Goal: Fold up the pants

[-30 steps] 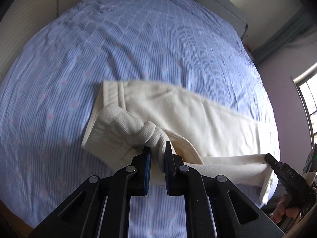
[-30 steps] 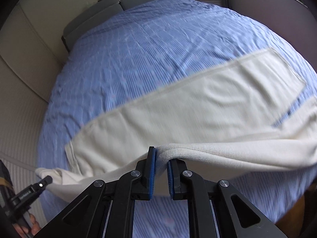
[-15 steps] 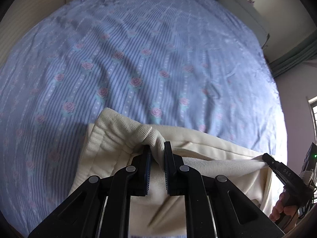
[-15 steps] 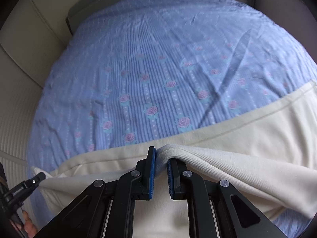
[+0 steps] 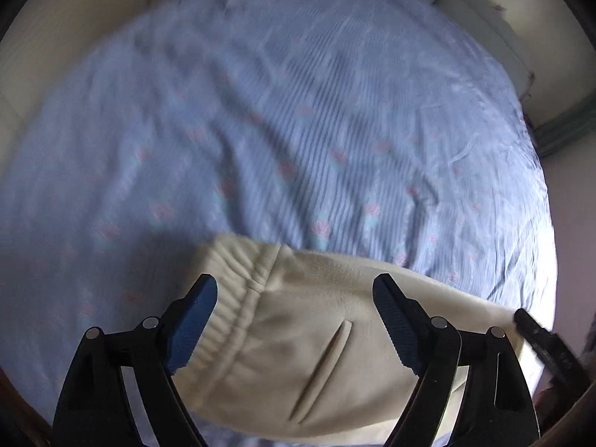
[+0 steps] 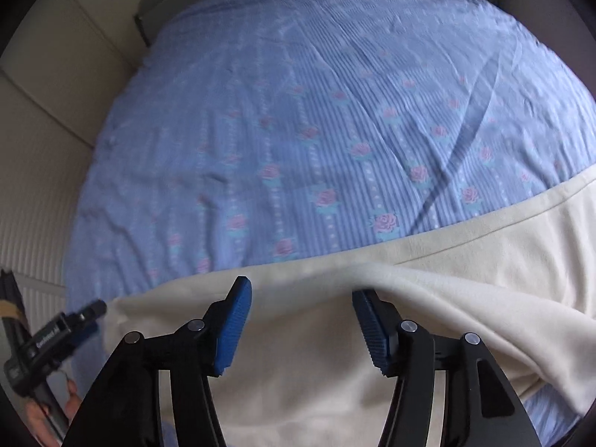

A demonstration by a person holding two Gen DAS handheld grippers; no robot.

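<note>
Bed [image 5: 298, 111]: covered by a blue striped sheet with pink roses, creased, filling most of both views.

Pants [image 5: 298, 342]: cream, lying on the sheet at the 6 o'clock side of both views. In the left wrist view the elastic waistband [image 5: 238, 298] runs from 12 toward 7 o'clock of the garment, with a slit pocket [image 5: 324, 368] just to its right. In the right wrist view the cloth [image 6: 409, 298] spreads from 6 to 3 o'clock, a loose fold rising across its upper layer.

Left tool [image 5: 294, 316]: jaws have just been opening and stand wide apart; the waistband end lies between them, pads clear of the cloth. It also appears at 8 o'clock of the right wrist view [image 6: 80, 318], with a hand [image 6: 41, 417] below it.

Right tool [image 6: 301, 327]: jaws have just been opening and stand apart over the cloth; the cloth lies between and under them, not pinched. Its tip shows at 4 o'clock of the left wrist view [image 5: 529, 322].
</note>
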